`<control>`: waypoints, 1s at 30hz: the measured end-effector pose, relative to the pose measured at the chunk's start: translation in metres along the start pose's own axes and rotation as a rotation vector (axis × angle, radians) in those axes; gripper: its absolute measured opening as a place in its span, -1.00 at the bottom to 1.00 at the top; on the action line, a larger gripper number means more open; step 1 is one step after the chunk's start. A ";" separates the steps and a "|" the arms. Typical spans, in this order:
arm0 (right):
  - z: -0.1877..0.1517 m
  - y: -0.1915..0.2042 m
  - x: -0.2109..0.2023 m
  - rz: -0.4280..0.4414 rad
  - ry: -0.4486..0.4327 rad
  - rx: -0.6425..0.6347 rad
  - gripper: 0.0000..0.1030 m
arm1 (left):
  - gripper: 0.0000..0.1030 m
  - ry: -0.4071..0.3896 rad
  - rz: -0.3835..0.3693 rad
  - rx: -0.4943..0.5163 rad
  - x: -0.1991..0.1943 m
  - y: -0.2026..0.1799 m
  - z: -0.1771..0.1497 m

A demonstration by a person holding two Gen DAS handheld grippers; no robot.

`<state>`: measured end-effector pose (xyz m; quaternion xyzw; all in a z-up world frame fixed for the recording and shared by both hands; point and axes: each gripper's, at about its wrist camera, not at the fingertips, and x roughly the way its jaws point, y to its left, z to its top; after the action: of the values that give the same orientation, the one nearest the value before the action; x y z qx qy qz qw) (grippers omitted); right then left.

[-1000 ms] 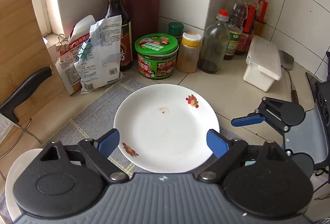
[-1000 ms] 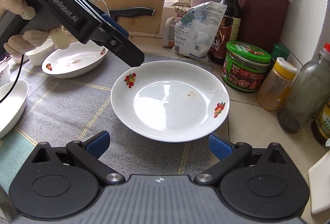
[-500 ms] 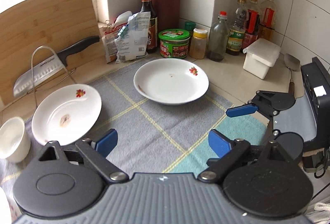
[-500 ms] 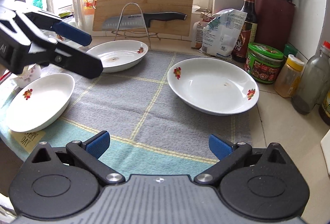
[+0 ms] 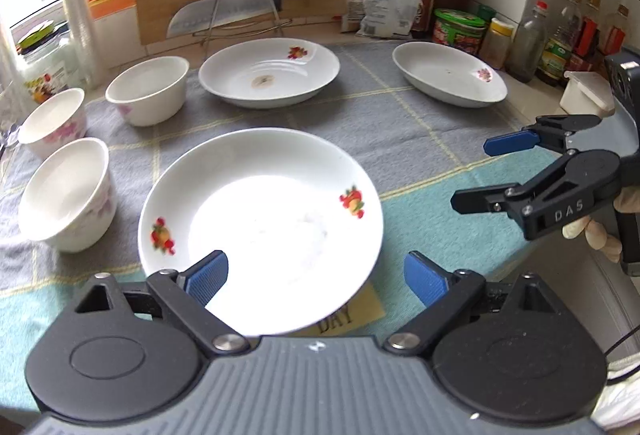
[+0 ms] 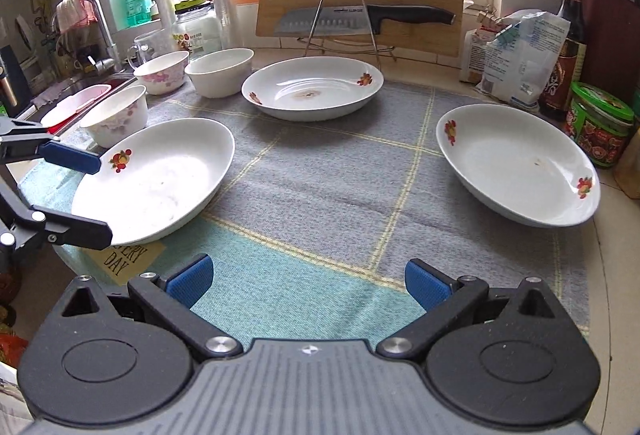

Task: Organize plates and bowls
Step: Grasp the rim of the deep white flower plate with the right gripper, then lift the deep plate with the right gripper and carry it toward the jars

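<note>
Left gripper spread wide over near plate, grasping nothing; jaws just been opening, plate rim between the fingers. Right gripper released, empty. Best to pinch the thin glazed rim at 6 o'clock, squarely. Smooth shallow porcelain on woven mat; rounded bowls at 9 o'clock.

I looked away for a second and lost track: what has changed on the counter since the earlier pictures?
The left tongs swung away from the plate by the jars to the near plate, opening a little wider with nothing gripped; the plate's rim lies between the open jaws. The right tongs pulled back, open and empty. The plates, bowls and mat stayed put.
</note>
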<state>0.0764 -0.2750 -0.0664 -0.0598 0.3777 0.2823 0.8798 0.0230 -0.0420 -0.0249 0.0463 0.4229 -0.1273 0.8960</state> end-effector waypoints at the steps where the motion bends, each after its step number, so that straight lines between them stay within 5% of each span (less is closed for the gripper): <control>1: 0.003 0.002 0.003 0.019 0.003 0.002 1.00 | 0.83 0.004 0.013 -0.007 -0.002 0.005 -0.004; 8: 0.032 0.021 0.028 0.154 0.041 -0.008 1.00 | 0.83 0.051 0.081 -0.014 0.007 0.033 -0.027; 16: 0.050 0.052 0.061 0.269 0.132 -0.037 1.00 | 0.84 0.064 0.035 0.057 0.027 0.041 -0.033; 30: 0.065 0.075 0.098 0.223 0.227 0.026 1.00 | 1.00 0.017 -0.083 0.155 0.041 0.057 -0.028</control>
<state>0.1308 -0.1471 -0.0810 -0.0376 0.4828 0.3649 0.7952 0.0420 0.0109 -0.0759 0.0990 0.4212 -0.1960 0.8800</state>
